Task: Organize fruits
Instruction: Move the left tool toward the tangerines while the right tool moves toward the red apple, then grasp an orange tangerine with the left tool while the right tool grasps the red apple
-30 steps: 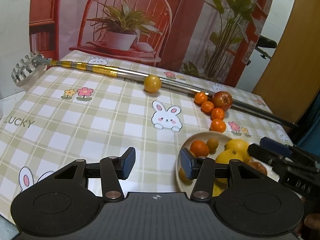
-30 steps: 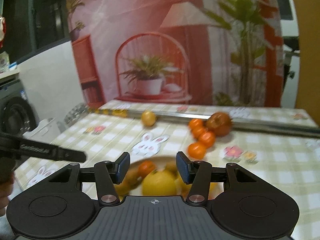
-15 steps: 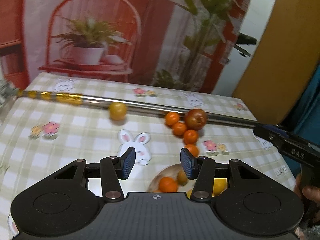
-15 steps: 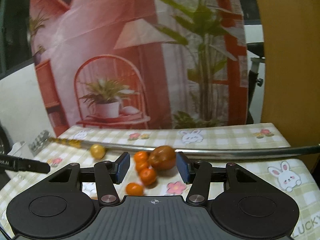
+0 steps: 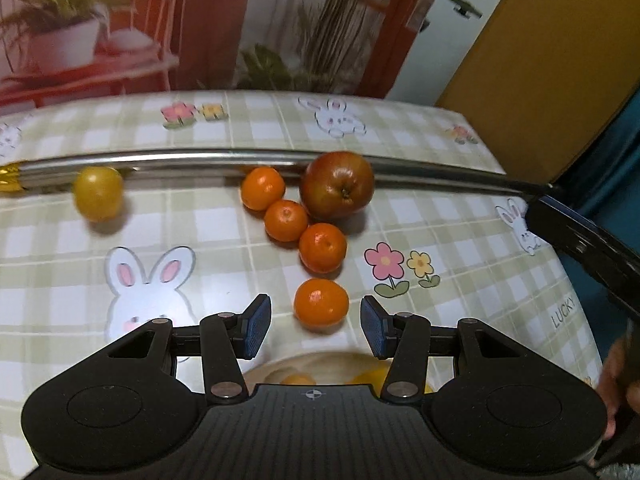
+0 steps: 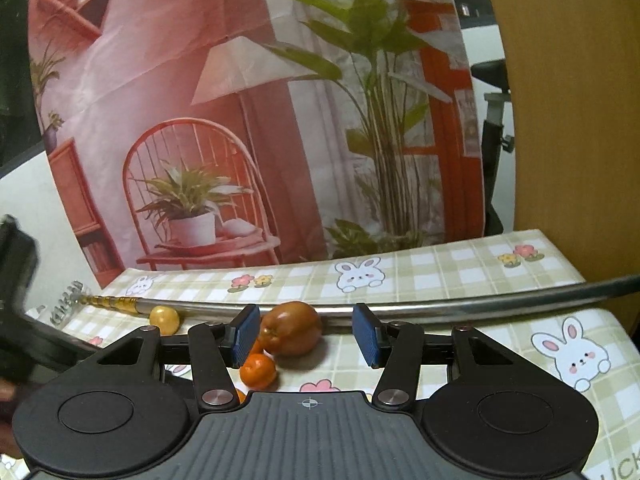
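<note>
Plainly printed on the checked green-and-white tablecloth (image 5: 460,184) is the word "LUCKY", near the right edge in the left wrist view; in the right wrist view only its letters "UCK" show at the bottom right corner. No other writing can be read.

The left hand-held gripper (image 5: 315,326) is wide open and holds nothing. Its blue-padded fingers (image 5: 254,326) stand on either side of the nearest small orange mandarin (image 5: 321,302), which lies just ahead of them on the worktop, not touched by either pad. Beyond it three more small orange mandarins (image 5: 286,220) run in a slanting line up to a large red-and-green apple (image 5: 337,190), which rests against a long shiny metal pole (image 5: 180,160) lying across the cloth. A round yellow fruit (image 5: 98,192) sits apart to the left, also beside the pole. Below the fingers, the rim of a pale beige bowl (image 5: 280,364) shows, with yellow and orange fruit inside.

The right hand-held gripper (image 6: 306,334) is likewise wide open and empty. It hangs above the cloth, with the apple (image 6: 291,327) seen between its blue pads (image 6: 366,334), nearer the left one and farther off. One mandarin (image 6: 258,370) lies just under the left finger.
</note>
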Demonstrator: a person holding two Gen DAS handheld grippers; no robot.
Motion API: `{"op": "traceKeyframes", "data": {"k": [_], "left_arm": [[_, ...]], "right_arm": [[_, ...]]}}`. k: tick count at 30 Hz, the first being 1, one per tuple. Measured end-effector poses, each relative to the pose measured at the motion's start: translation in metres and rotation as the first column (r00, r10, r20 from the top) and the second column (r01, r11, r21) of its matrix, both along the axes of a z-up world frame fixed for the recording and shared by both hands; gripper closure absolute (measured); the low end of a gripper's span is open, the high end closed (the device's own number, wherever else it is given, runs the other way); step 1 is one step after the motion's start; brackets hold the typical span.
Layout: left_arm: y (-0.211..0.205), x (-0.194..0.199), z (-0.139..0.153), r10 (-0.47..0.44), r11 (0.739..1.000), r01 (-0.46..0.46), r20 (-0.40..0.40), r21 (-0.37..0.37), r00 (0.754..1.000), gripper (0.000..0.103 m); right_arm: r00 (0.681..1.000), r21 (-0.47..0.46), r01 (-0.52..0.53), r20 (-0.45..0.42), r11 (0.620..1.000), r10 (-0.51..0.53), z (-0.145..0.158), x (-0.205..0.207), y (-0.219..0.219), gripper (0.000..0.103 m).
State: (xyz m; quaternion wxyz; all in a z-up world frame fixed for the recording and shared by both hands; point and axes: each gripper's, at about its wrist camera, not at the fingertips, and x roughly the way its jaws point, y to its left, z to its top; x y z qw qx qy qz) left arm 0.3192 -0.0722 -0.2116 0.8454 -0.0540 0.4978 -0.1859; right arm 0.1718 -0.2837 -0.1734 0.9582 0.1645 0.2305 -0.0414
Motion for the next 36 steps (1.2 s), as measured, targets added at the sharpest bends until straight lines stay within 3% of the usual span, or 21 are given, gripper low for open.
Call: {"op": "traceKeyframes", "data": {"k": [5,14,16,17,22,27,32,36], "left_arm": [[-0.007,0.022,-0.019,0.012,1.0,-0.013,-0.064,-0.025,0.998,0.051],[-0.023,0.031,-0.036,-0.004,1.0,0.004,-0.093,0.006,0.996,0.052],[-0.027,0.031,-0.038,-0.005,1.0,0.007,-0.09,0.02,0.996,0.054],[-0.028,0.031,-0.039,-0.007,1.0,0.009,-0.089,0.029,0.996,0.061],[-0.032,0.021,-0.035,-0.043,0.996,0.046,-0.046,0.07,0.998,0.062],[-0.016,0.008,-0.017,-0.029,0.999,0.029,-0.003,0.019,1.0,0.062],[0.01,-0.008,0.005,0.02,1.0,-0.02,0.061,-0.004,0.998,0.062],[0.034,-0.018,0.016,0.086,0.996,-0.085,0.102,-0.012,0.991,0.062]], "right_arm": [[1.0,0.02,0.007,-0.008,1.0,-0.007,-0.01,0.0,-0.01,0.055],[0.999,0.06,0.032,-0.024,0.998,-0.031,-0.022,-0.001,-0.021,0.055],[0.999,0.065,0.033,-0.027,0.997,-0.032,-0.023,-0.002,-0.021,0.055],[0.999,0.067,0.033,-0.029,0.997,-0.031,-0.024,-0.002,-0.021,0.055],[0.999,0.071,0.024,-0.04,0.997,-0.021,-0.026,-0.002,-0.02,0.055],[0.999,0.072,-0.001,-0.045,0.997,0.004,-0.027,0.005,-0.02,0.055],[0.998,0.015,-0.056,-0.04,0.998,0.057,-0.026,0.028,-0.015,0.053],[0.994,0.021,-0.094,-0.045,0.995,0.095,-0.032,0.055,-0.012,0.05]]}}
